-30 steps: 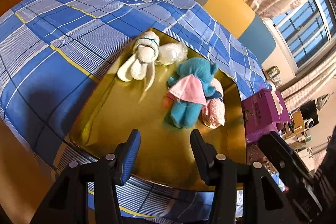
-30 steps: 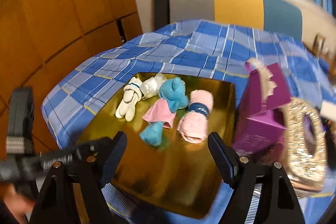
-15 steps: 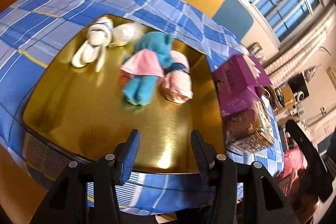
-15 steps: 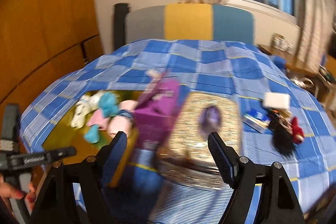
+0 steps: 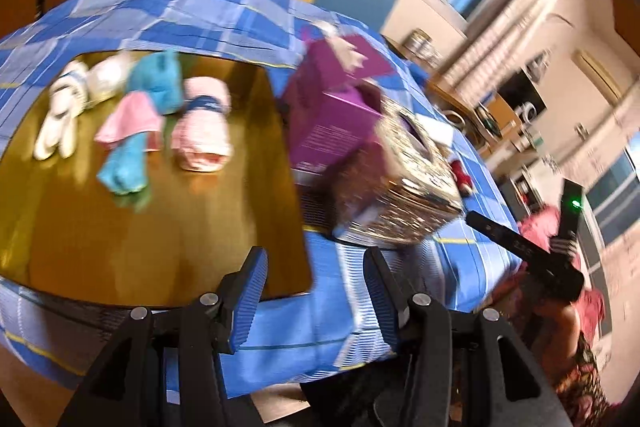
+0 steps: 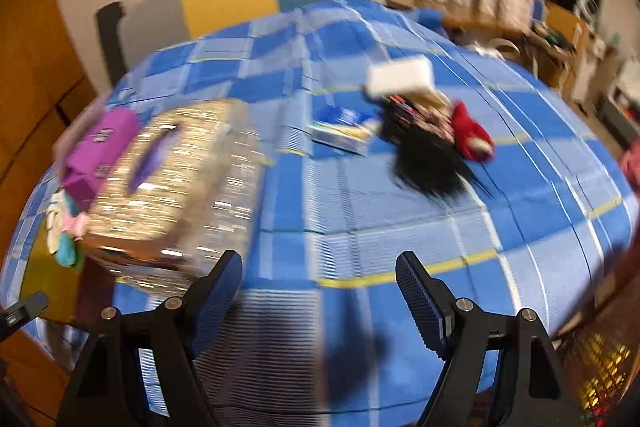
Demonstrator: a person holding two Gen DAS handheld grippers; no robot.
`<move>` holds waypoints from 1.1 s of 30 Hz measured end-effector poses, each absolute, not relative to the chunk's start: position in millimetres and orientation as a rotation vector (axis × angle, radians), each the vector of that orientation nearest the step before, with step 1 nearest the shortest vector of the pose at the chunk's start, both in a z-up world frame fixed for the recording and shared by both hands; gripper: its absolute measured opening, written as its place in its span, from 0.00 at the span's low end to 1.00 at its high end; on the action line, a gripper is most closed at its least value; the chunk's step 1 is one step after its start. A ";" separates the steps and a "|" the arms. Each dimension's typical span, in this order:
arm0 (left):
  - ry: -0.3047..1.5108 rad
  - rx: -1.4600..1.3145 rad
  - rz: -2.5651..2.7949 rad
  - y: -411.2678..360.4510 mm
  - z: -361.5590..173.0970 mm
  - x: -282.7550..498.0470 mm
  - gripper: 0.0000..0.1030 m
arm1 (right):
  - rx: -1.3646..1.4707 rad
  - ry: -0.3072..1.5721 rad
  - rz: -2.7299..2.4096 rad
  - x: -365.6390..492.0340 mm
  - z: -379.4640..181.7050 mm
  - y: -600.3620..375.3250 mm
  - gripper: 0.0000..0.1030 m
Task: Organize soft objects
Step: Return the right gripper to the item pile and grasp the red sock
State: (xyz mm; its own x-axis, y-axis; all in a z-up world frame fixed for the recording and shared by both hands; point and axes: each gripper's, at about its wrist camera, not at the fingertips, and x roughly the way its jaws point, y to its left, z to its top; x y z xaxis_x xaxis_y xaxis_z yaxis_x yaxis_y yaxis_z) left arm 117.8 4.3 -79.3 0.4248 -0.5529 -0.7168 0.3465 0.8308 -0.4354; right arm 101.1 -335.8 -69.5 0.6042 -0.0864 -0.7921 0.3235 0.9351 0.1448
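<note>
My left claw (image 5: 314,289) is partly spread, nothing between its fingers, hanging over the tray's near right corner. On the gold tray (image 5: 160,247), left to right: one white plush (image 5: 60,115), one teal plush (image 5: 138,131) with a pink cloth, one pink rolled plush (image 5: 202,125). Right of the tray: one purple box (image 5: 332,107), one glittery box (image 6: 176,191). My right claw (image 6: 320,291) is spread wide, empty, over the blue checked cloth (image 6: 360,211). Farther right: one black-haired doll (image 6: 424,151), one red item (image 6: 472,133).
</note>
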 end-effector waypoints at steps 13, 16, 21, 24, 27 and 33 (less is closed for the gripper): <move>0.973 -0.105 -0.681 -59.6 -70.2 100.7 0.49 | 0.433 0.878 -0.426 101.8 -76.6 -470.5 0.78; 0.974 -0.085 -0.701 -72.5 -68.1 98.8 0.49 | 0.442 0.839 -0.438 115.5 -68.8 -499.2 0.78; 0.987 -0.083 -0.714 -84.0 -63.4 100.7 0.49 | 0.429 0.833 -0.421 151.8 -73.1 -535.8 0.75; 0.994 -0.082 -0.713 -91.1 -59.4 104.9 0.49 | 0.409 0.882 -0.407 171.3 -85.9 -545.2 0.71; 1.004 -0.096 -0.716 -97.4 -57.6 108.6 0.49 | 0.415 0.900 -0.400 187.1 -97.8 -554.4 0.70; 1.012 -0.086 -0.741 -117.4 -55.8 108.3 0.49 | 0.418 0.954 -0.362 212.5 -118.7 -558.7 0.65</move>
State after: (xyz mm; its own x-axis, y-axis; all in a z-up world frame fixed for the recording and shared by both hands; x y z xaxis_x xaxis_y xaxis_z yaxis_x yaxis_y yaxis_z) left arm 108.3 -117.4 -55.8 0.3121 -0.5987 -0.7377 0.5226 0.7566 -0.3929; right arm 212.5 -558.7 -118.7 0.5301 -0.1130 -0.8404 0.4732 0.8618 0.1827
